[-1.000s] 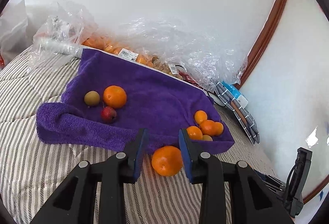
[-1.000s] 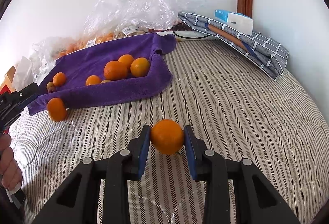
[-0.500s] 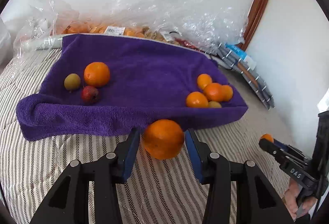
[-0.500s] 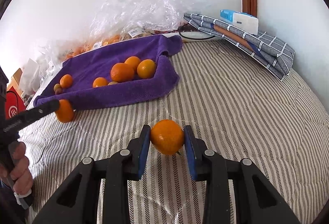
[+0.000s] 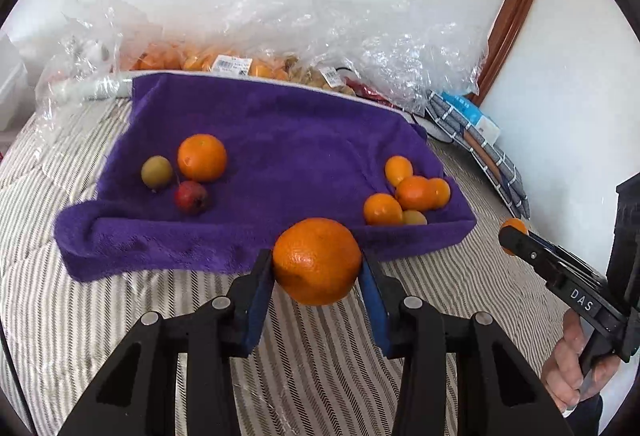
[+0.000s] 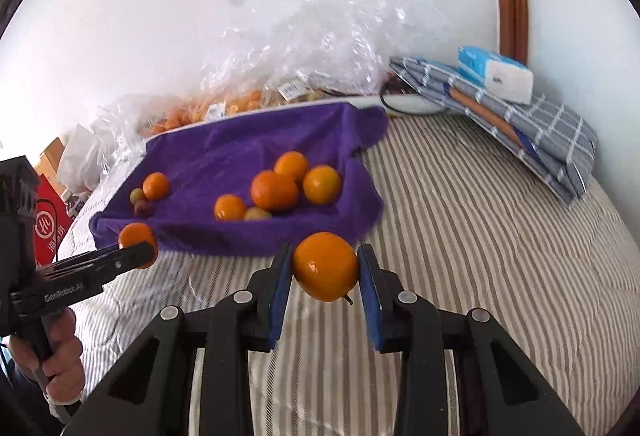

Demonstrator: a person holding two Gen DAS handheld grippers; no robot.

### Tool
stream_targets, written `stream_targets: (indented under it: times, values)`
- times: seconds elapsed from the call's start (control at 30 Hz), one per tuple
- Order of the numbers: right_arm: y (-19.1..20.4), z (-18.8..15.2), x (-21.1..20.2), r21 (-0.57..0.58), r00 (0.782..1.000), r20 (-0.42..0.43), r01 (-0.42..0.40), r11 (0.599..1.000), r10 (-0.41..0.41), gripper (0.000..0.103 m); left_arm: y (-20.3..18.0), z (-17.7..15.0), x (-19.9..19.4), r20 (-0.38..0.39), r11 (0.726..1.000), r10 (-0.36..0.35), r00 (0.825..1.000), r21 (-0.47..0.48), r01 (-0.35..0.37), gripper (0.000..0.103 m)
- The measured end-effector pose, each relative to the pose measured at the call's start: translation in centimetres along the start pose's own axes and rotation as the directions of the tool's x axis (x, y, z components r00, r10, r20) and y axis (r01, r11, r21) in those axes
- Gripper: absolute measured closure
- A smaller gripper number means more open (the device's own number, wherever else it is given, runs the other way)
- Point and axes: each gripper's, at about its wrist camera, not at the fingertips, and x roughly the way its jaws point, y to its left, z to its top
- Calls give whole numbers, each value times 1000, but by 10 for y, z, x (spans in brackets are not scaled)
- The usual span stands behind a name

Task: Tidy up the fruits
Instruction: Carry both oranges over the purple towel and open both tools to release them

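Left wrist view showed a large orange pinched in the left gripper, its jaws having just closed a little onto it, above the striped bedcover just before the purple towel. Right gripper clamped a smaller orange near the towel's tangerine cluster

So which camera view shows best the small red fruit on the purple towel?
The left wrist view. There the small red fruit lies in plain sight on the purple towel, just below the big orange and next to the green fruit. In the right wrist view it is tiny and far off, with its colour hard to read.
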Motion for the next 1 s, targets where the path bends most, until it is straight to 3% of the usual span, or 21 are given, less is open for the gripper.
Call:
stream_targets:
  times: [0.17, 0.3, 0.6, 0.7, 0.87, 1.0]
  values:
    - [11, 23, 24, -41, 1000, 9, -16, 999, 16, 70, 21, 38, -4, 59, 999, 29, 998, -43, -26, 62]
    - [11, 32, 52, -33, 1000, -11, -10, 999, 9, 70, 26, 60, 21, 35, 998, 58, 998, -34, -56, 62]
    - [8, 26, 70, -25, 999, -33, 5, 1000, -6, 70, 24, 50, 57, -36, 999, 49, 998, -19, -50, 62]
    - [7, 25, 67, -13, 999, -39, 4, 1000, -5, 65, 24, 47, 57, -63, 996, 90, 994, -8, -91, 62]
    - [15, 24, 36, 18, 998, -15, 64, 998, -64, 53, 19, 38, 23, -35, 991, 133, 991, 9, -133, 60]
    - [27, 18, -13, 34, 995, -2, 99, 994, -99, 51, 6, 27, -32, 16, 980, 195, 981, 43, -196, 47]
